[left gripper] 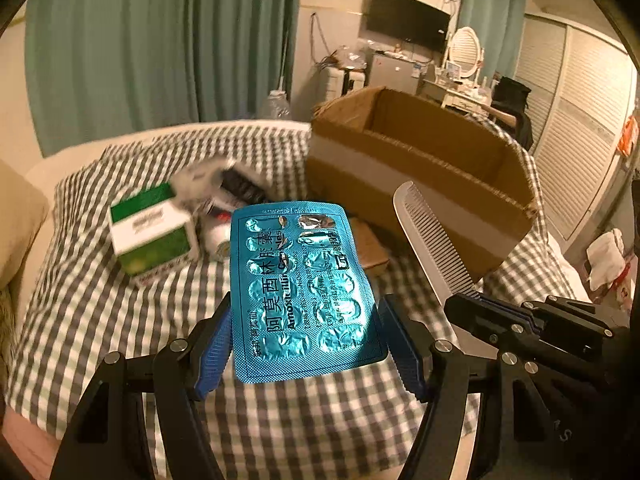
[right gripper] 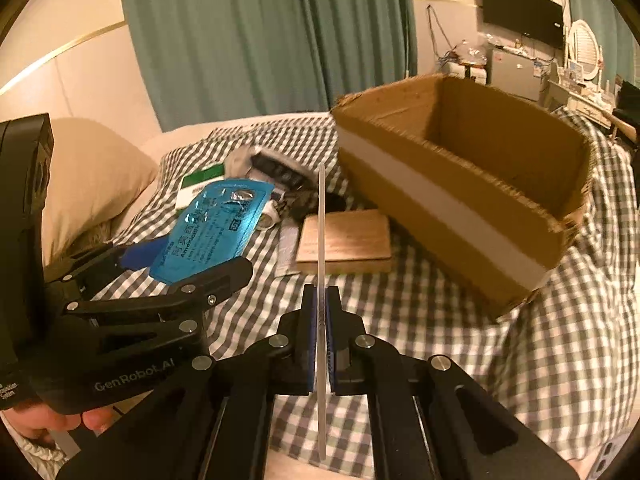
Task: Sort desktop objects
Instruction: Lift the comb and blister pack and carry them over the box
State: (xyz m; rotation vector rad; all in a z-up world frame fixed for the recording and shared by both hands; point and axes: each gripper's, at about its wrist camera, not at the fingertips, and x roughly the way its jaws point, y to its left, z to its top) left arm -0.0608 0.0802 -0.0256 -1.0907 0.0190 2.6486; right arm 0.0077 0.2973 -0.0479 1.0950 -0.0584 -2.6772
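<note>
A grey-and-white checked cloth (right gripper: 460, 320) covers the surface and drops away at its right edge; a broad bare stretch of it lies in front of the grippers. One open brown cardboard box with a pale tape band (right gripper: 472, 184) sits on the cloth to the right, its long axis running from near right to far left, its top open and its torn rim unobstructed. Left of the box's near corner lies one flat tan wooden block (right gripper: 346, 238), and behind that a blurred heap of small items (right gripper: 276, 172) that cannot be counted. One green-and-white carton (left gripper: 150, 232) stands at the heap's left edge.

Two grippers are in view, both raised above the cloth and close side by side. The left gripper (left gripper: 306, 344) has its blue pads pressed against the two long edges of one shiny blue foil blister pack of capsules (left gripper: 304, 280); the pack lies roughly flat, its long axis pointing forward toward the heap. The right gripper (right gripper: 320, 332) is clamped on one thin white plastic comb (left gripper: 432, 240), held on edge, its long axis pointing forward and up toward the box, teeth facing right in the left wrist view.
</note>
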